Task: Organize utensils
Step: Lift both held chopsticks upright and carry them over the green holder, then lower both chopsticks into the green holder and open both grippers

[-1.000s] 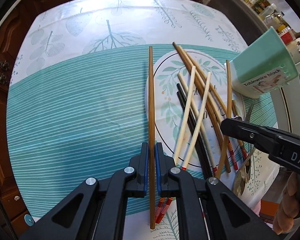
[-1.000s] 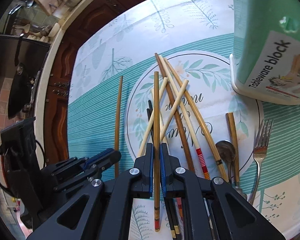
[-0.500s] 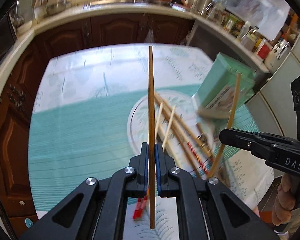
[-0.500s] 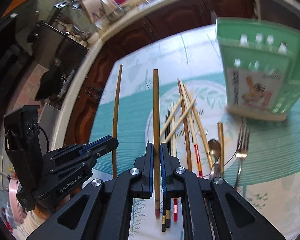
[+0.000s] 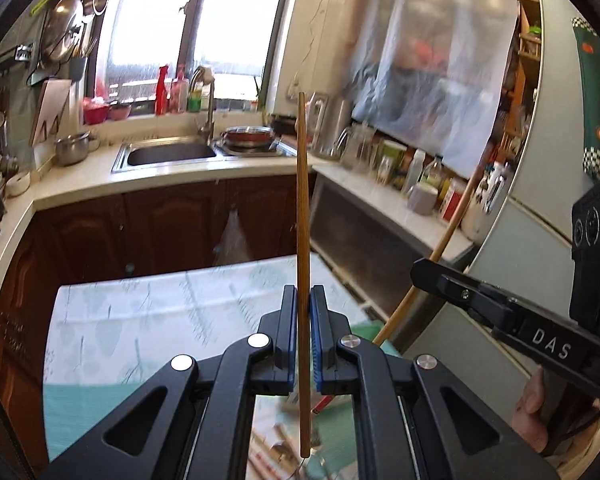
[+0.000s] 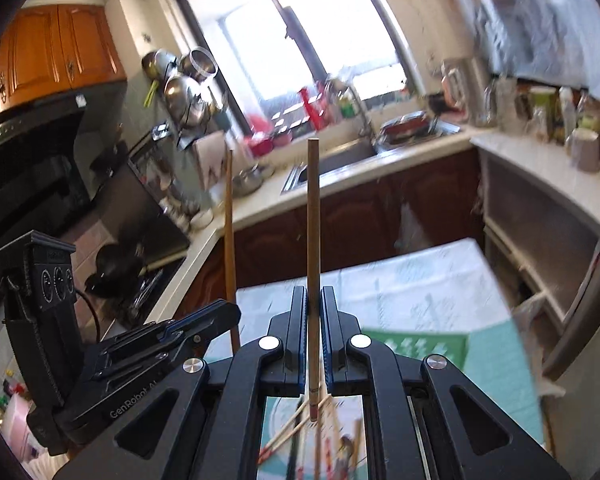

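This is a home kitchen. A metal sink (image 5: 168,155) with a tap (image 5: 206,96) sits under a bright window (image 5: 204,24). Shiny pots (image 6: 184,88) hang on the wall, bottles and jars (image 5: 416,168) crowd the counter (image 5: 80,186), and brown cupboards (image 5: 160,228) stand below.

The left gripper (image 5: 304,308) is clamping a brown chopstick (image 5: 302,208) that is standing upright between its blue pads (image 5: 290,344). At the right, the right gripper (image 5: 428,276) is gripping a lighter chopstick (image 5: 450,232) that is tilting rightward. Below, a leaf-patterned tablecloth (image 5: 148,312) is covering the table, with a sink (image 5: 168,156) sitting on the counter beyond.
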Tool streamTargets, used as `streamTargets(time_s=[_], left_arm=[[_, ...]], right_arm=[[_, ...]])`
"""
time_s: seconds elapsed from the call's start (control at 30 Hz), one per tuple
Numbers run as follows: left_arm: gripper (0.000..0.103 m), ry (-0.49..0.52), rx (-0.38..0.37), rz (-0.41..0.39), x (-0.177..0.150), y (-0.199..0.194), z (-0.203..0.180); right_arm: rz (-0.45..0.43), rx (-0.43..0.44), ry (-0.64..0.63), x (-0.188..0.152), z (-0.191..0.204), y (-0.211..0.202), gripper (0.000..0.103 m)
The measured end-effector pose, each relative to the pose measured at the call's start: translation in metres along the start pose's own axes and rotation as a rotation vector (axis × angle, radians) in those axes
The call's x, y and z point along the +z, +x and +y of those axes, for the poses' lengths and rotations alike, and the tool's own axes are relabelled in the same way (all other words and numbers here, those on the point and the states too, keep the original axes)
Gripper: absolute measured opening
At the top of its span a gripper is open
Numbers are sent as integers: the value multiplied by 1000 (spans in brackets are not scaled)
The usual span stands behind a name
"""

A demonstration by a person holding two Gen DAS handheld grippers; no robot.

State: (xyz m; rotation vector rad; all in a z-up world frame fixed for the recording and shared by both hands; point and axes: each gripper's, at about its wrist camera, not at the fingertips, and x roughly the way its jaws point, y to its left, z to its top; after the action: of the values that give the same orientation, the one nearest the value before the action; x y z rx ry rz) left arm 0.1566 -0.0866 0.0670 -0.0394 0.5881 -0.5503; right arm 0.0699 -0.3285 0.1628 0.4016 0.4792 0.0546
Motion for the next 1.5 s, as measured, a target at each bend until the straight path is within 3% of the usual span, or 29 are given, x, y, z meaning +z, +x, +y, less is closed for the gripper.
streamTargets(time_s=[0.2, 0.37, 0.63, 0.9, 1.2, 1.3, 1.4, 1.47, 1.5], left_arm=[[4, 36, 56, -104, 15, 36, -27], [4, 35, 60, -121, 5, 76, -33], [4, -13, 45, -117, -30, 118, -15], [4, -10, 56, -134, -66, 128, -7], [5, -53, 50, -136, -87, 125, 1], [13, -71, 46, -105, -91, 124, 4], [29, -61, 68, -86, -93, 119, 6], [45, -61, 81, -70, -95, 115, 7], [46, -66, 90, -63, -96, 111, 7]], right_arm=[[-40, -69, -11, 31, -43, -7, 7], [-38, -86, -36, 39, -74, 16, 7], [25, -95, -116, 11, -84, 100, 7], [149, -87, -157, -22, -100, 164, 7], [191, -91, -226, -57, -93, 201, 7], [201, -95, -272, -67, -82, 202, 7], [221, -71, -280, -74, -71, 203, 7], [231, -59, -266, -76, -65, 202, 8], [239, -52, -255, -78, -65, 204, 8]])
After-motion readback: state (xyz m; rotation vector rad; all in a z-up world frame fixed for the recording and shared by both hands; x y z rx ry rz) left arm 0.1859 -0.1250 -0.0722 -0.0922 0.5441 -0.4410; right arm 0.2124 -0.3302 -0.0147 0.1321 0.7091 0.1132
